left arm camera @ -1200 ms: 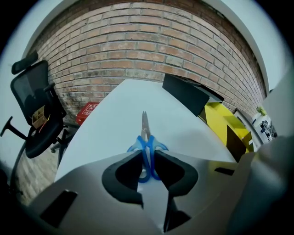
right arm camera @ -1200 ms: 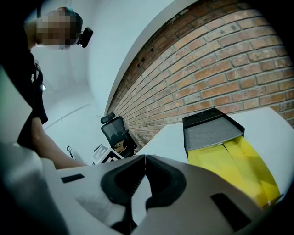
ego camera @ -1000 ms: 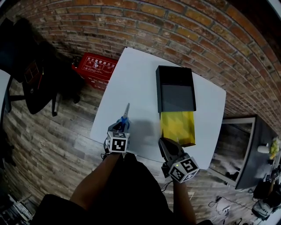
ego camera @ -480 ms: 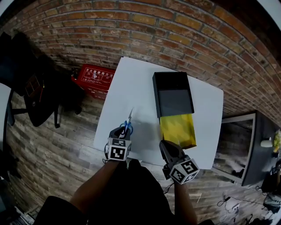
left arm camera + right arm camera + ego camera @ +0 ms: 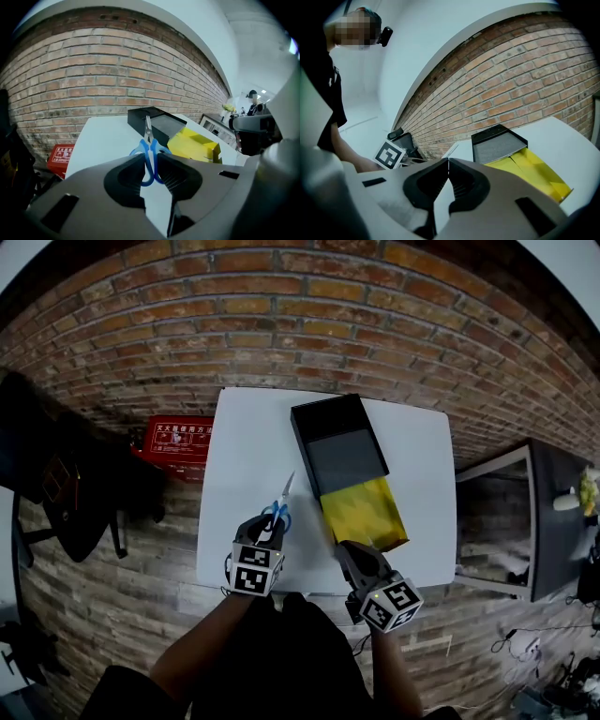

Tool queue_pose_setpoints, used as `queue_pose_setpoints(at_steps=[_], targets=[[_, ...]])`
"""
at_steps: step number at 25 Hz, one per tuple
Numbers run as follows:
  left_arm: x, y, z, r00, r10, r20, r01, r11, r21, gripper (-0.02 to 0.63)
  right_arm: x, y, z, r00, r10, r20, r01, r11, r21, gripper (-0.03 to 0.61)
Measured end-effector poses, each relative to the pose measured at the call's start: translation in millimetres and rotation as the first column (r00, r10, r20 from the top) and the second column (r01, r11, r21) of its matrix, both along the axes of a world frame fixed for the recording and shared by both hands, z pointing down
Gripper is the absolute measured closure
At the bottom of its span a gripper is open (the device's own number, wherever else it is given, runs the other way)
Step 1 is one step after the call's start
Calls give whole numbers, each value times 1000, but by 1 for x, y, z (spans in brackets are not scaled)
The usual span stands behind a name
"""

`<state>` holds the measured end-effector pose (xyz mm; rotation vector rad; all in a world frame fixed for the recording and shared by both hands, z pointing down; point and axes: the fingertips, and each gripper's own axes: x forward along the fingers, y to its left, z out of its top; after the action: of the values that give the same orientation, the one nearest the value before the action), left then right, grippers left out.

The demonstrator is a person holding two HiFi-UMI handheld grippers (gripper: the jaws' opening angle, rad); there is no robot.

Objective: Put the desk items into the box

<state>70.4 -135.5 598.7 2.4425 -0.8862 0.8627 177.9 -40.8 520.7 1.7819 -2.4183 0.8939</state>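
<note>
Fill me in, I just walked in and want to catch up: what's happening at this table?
A person is working with two hand-held grippers over a white table. The left hand-held gripper is closed on the handles of the blue-handled scissors, blades pointing away from the person. The right hand-held gripper is shut and empty. The black box, with a yellow piece at its near end, sits open, and the scissors are not in it yet.

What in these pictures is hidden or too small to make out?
- Print on the red box: too small in the head view.
- Lower handle loops of the scissors: covered by the left gripper in the left gripper view.
- Near end of the yellow flap: behind the right gripper in the right gripper view.
- Part of the near edge of the table: behind both grippers in the head view.
</note>
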Motion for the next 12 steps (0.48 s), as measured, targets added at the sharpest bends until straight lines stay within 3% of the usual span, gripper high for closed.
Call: queue_pose_setpoints(at_steps=[6,12], targets=[[42,6,-13,990,143,-20,-142,990,21,518,21,12,-7,994,105,-11,-105,994,7,557],[91,27,-14,948,313,-52,-312,950,27,518,42,37,-10,972,234,-15,-234,972,6,557]])
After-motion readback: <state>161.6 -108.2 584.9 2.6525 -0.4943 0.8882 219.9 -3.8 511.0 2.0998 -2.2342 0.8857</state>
